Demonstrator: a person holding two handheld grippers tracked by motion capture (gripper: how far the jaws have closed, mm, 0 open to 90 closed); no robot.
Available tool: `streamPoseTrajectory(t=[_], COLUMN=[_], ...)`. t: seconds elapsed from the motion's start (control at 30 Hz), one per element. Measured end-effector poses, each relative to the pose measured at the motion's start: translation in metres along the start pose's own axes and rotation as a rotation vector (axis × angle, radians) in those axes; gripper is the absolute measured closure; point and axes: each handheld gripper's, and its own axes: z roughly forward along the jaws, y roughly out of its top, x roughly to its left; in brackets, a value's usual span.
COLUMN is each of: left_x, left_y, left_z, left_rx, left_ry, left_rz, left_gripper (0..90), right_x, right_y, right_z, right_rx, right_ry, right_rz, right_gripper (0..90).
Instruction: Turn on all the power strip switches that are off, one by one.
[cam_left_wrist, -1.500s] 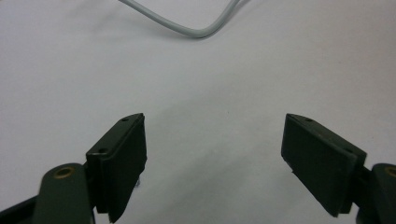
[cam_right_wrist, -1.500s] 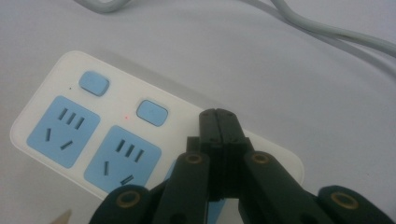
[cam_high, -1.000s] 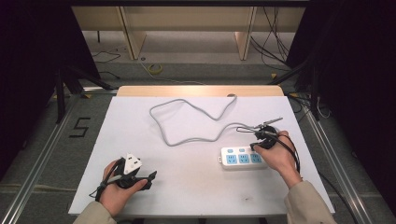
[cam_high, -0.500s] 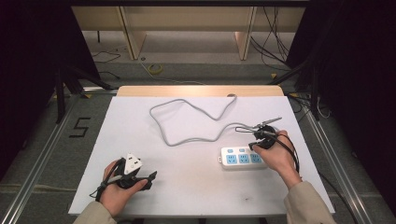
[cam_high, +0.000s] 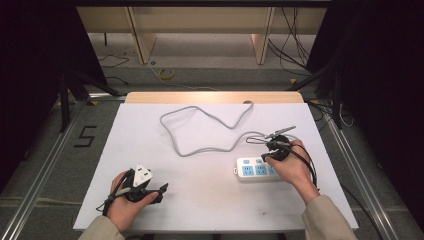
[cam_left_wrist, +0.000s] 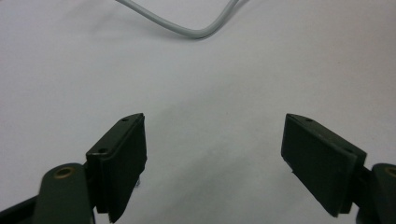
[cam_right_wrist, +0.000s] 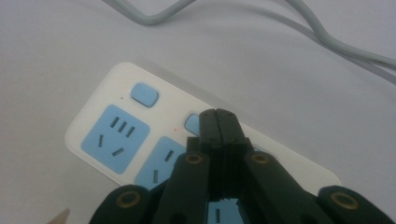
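Well left of the power strip (cam_high: 257, 169), the left gripper (cam_high: 161, 190) lies on the white table (cam_high: 200, 200), its jaws spread wide with nothing between them. The strip sits near the table's right front, its grey cord (cam_high: 200, 150) looping away behind it. The right gripper (cam_right_wrist: 218, 122) hovers over the strip's right part, jaws pressed together and empty, tips by a blue button (cam_right_wrist: 191, 123).

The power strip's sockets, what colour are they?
Light blue sockets on a white body, clearest in the right gripper view.
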Motion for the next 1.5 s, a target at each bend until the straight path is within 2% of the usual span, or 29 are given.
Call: streamPoseTrajectory(t=[0.63,1.5], left_x=[0.0,-0.001], left_y=[0.0,0.0], left_z=[0.0,0.0], left_rx=[-0.001,0.0], left_ry=[0.0,-0.001], left_rz=[0.001,0.002], left_gripper=[22.4,22.4], right_x=[0.014,0.023], right_y=[0.008,0.017], right_z=[0.005,0.009], right_rx=[0.005,0.005], right_ry=[0.021,0.029], right_rz=[-0.036,-0.061], right_gripper=[90.0,90.0])
